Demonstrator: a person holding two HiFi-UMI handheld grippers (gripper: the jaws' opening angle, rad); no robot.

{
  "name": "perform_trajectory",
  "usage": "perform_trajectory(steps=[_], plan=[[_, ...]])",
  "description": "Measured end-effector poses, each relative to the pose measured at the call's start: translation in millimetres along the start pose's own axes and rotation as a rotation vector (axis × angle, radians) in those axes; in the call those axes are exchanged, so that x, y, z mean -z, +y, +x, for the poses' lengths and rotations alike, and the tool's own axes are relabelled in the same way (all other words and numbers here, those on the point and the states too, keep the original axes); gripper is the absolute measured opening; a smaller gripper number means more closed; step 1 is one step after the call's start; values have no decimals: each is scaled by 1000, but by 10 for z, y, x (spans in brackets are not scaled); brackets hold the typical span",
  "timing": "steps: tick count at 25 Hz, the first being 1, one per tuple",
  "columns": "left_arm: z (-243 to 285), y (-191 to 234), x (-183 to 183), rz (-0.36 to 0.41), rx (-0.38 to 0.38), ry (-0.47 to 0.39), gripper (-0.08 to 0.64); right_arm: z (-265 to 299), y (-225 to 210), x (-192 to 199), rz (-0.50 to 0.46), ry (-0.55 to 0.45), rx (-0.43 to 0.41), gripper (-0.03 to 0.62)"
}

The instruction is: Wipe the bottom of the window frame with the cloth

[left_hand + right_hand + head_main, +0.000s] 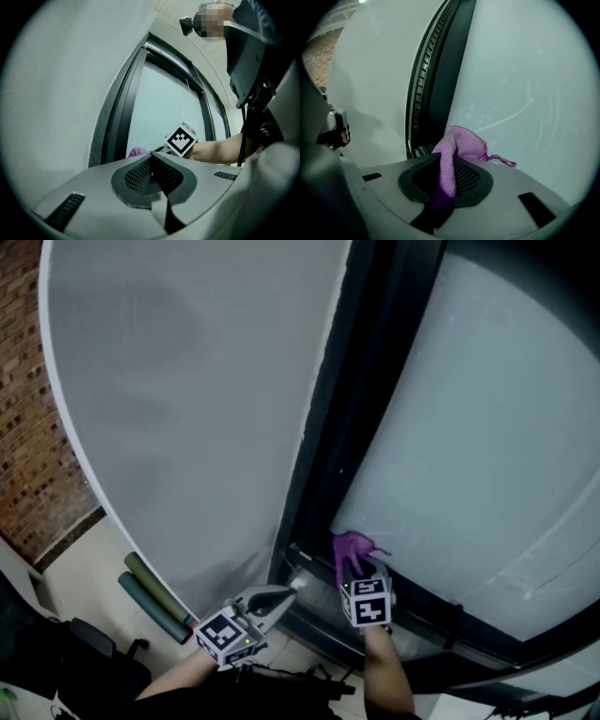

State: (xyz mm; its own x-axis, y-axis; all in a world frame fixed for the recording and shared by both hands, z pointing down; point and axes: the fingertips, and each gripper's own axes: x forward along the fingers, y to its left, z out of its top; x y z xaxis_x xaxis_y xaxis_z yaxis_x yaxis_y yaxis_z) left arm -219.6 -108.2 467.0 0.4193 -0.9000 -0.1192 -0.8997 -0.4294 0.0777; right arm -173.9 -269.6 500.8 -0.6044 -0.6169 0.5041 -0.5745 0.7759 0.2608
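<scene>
Your L tongs (pixel 284 595) sit clenched w/ nothing between them, your R tongs (pixel 356 568) just beyond are grasping the purple cloth (pixel 352 546), its bunched end at the window frame (pixel 328 456) bottom corner, right by the glass (pixel 469 427).

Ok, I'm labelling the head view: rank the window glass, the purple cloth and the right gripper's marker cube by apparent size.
1. window glass, by far.
2. purple cloth and marker cube: about alike, and the cube is nearer the camera, so unranked.
</scene>
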Motion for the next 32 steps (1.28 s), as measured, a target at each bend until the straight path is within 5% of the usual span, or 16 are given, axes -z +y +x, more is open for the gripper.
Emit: perform_trajectory(steps=[9, 32], plan=[[185, -144, 18, 3, 46, 7, 2, -208, -184, 172, -11, 16, 48, 75], [619, -516, 129, -8, 166, 27, 2, -774, -826, 720, 137, 12, 193, 75]])
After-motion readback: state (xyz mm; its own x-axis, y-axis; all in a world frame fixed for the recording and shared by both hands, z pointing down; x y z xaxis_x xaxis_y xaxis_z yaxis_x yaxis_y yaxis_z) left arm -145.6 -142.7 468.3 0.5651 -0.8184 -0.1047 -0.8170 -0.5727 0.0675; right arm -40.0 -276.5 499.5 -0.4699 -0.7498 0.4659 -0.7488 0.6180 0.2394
